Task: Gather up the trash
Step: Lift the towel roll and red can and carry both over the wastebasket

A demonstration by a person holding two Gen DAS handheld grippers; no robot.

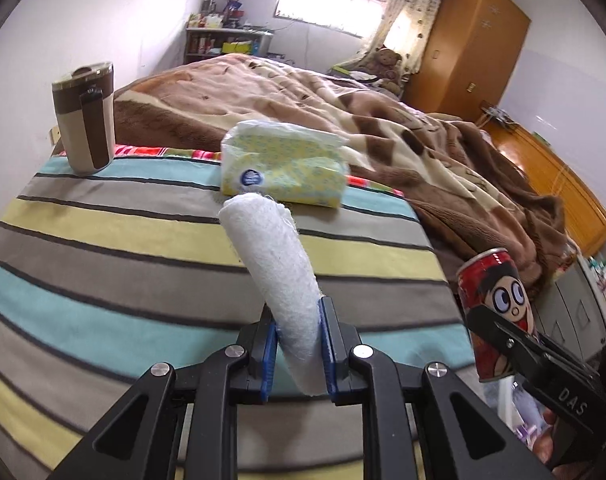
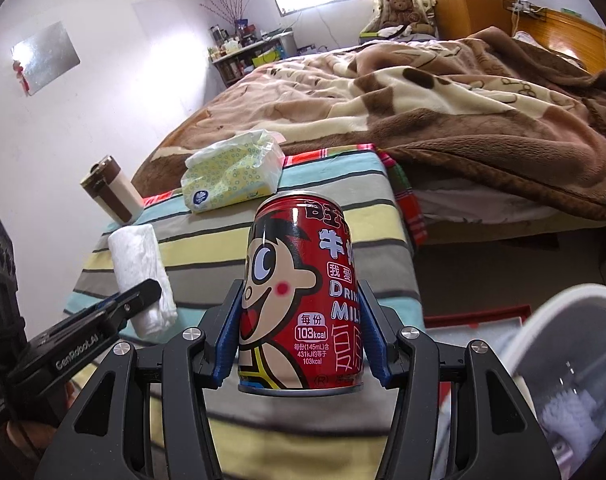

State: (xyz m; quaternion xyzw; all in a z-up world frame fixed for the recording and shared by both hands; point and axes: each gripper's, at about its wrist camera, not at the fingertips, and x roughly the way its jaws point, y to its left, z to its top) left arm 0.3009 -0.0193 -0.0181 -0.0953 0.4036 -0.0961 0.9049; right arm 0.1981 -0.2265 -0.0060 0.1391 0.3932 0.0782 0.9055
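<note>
Both busy: left gripper is clamping a rolled white tissue above the striped table, right gripper is squeezing a red can upright near the bin.

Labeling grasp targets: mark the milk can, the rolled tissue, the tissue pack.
milk can [image 2: 303, 292], right wrist view, front label.
rolled tissue [image 1: 275, 264], left wrist view, mid roll.
tissue pack [image 1: 283, 164], left wrist view, front face.

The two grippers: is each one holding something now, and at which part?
The left gripper clamps the white rolled tissue near its lower end. The right gripper clamps the red milk can by its lower sides.
</note>
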